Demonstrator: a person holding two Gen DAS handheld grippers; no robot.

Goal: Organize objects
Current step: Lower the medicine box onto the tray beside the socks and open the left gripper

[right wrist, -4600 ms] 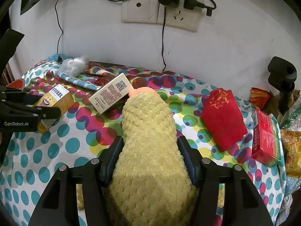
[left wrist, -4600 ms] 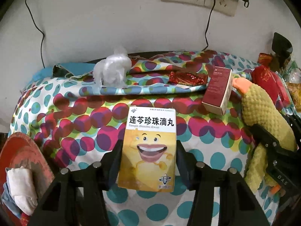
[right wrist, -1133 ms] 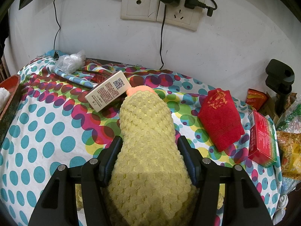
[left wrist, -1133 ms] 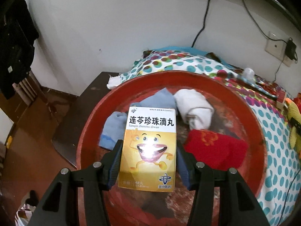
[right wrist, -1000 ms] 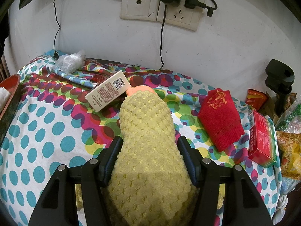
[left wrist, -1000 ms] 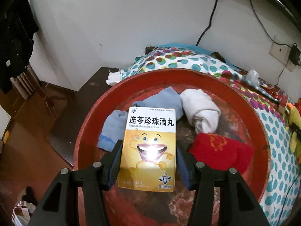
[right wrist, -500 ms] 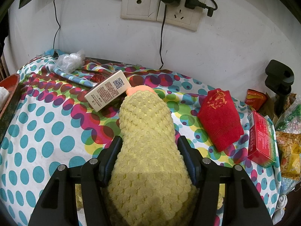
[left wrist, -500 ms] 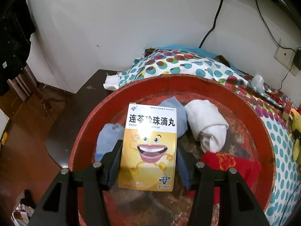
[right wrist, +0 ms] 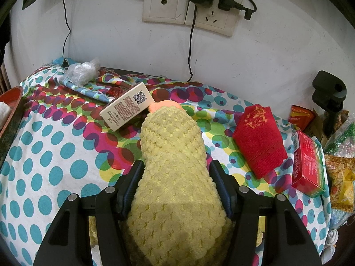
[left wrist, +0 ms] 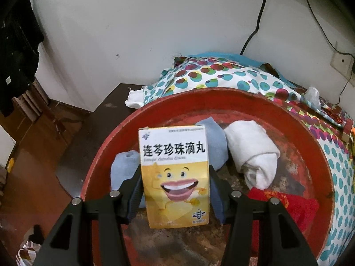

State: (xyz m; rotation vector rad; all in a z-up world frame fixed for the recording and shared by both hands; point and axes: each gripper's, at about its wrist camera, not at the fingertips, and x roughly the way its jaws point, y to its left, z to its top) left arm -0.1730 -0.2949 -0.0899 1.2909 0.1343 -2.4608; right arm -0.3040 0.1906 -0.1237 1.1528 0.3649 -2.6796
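Observation:
My left gripper is shut on a yellow medicine box with a cartoon face, held upright over a round red basin. In the basin lie a rolled white towel, blue cloths and a red towel. My right gripper is shut on a yellow plush duck with an orange beak, over the polka-dot cloth. A white box with a QR code lies just beyond the duck's beak.
On the cloth lie a folded red towel, a red box and snack packets at the right edge. A crumpled plastic bag sits at the back left. Wall sockets with cables are behind. The basin's rim shows at far left.
My left gripper has carried the medicine box from over the cloth to above the red basin and lowered closer to it. The box now sits tilted in the grip. The right gripper has held still.

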